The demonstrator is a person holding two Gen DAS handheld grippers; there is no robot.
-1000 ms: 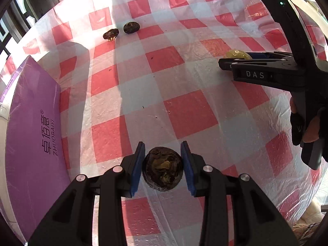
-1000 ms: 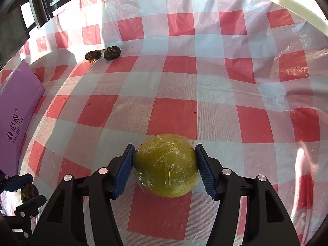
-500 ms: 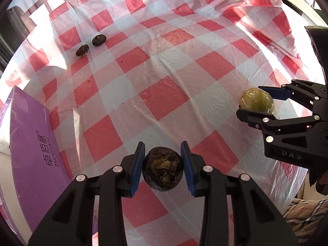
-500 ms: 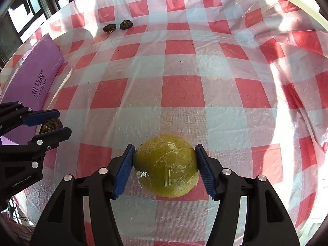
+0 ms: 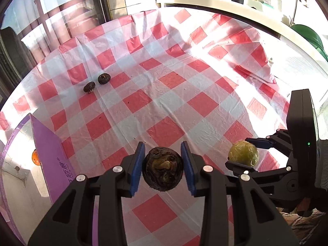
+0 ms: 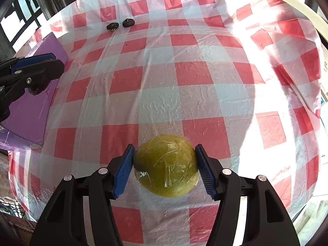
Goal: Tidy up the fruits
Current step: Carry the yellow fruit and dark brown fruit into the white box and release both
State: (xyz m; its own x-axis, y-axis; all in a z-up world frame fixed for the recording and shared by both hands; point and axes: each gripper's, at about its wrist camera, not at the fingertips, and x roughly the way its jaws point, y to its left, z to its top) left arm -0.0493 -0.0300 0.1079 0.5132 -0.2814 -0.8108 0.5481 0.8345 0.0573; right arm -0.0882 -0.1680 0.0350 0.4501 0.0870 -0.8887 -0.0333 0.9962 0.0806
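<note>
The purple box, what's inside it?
The purple box shows only its outer panels with printed lettering; its inside is hidden. An orange round thing peeks beside its left edge, but whether it sits inside cannot be told.

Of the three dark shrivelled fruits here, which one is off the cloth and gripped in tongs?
The dark fruit clamped between the left tongs, nearest that camera. The other two dark fruits lie side by side on the checked tablecloth at its far side, untouched.

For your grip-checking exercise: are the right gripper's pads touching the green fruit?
Touching. The right wrist view shows both blue pads pressed against the wrapped green fruit, no gap either side.
</note>
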